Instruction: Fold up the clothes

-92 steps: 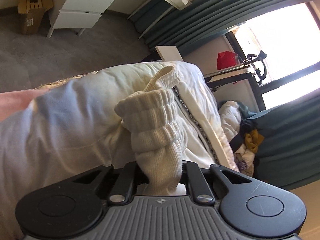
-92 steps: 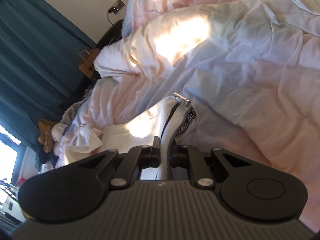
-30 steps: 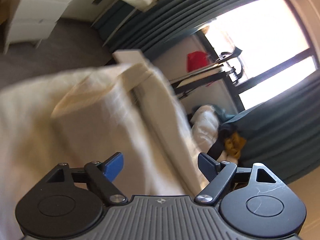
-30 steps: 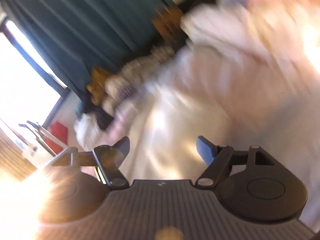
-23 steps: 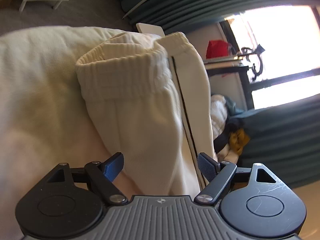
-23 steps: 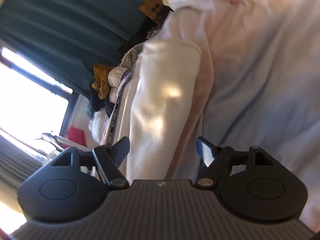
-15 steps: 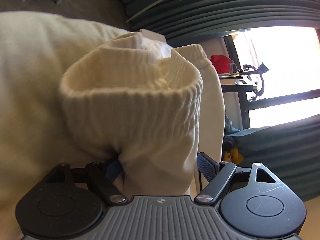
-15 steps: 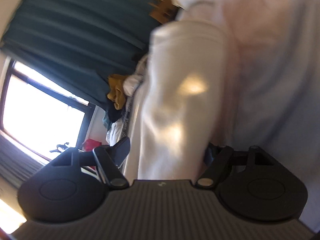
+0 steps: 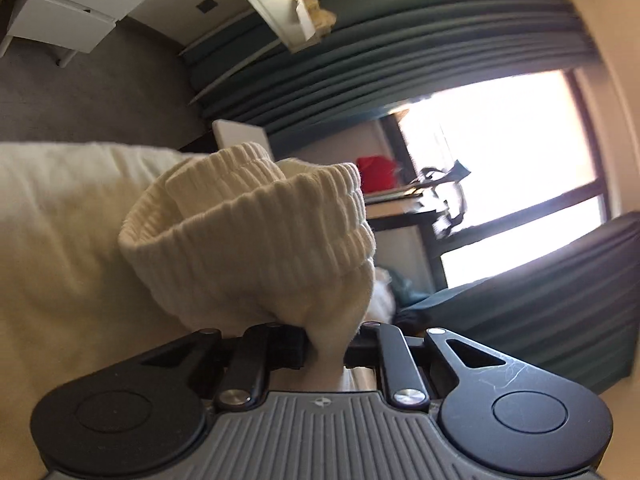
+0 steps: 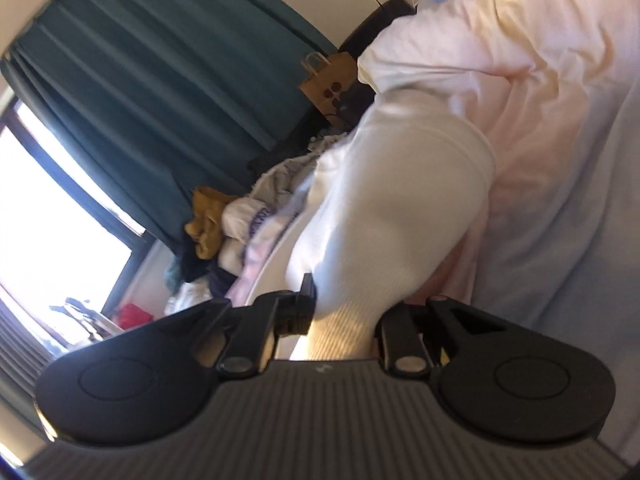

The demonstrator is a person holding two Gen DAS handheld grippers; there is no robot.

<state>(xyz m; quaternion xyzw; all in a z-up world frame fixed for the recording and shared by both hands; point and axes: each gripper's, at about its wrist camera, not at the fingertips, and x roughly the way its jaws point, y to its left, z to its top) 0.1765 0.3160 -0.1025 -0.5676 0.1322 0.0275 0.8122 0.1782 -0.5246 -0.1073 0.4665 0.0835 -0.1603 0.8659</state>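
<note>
Cream garment [image 9: 256,240] on pink bedding [image 10: 560,120]; teal curtains [image 10: 160,80].

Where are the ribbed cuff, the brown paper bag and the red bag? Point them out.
ribbed cuff [image 9: 256,236], left wrist view, on its ribbed outer face.
brown paper bag [image 10: 326,80], right wrist view, on its front panel.
red bag [image 9: 376,174], left wrist view, on its side.

Look past your work and you see teal curtains [image 9: 400,64] drawn beside a bright window [image 9: 516,152]. A white drawer unit [image 9: 76,8] stands on grey carpet [image 9: 80,96] at the upper left. A red object [image 9: 376,170] sits on a dark desk [image 9: 404,208] by the window. From your right wrist view, a brown paper bag [image 10: 328,80] leans near the curtain, a mustard-yellow garment [image 10: 206,228] tops a heap of clothes, and rumpled pink bedding [image 10: 540,100] fills the right side.
</note>
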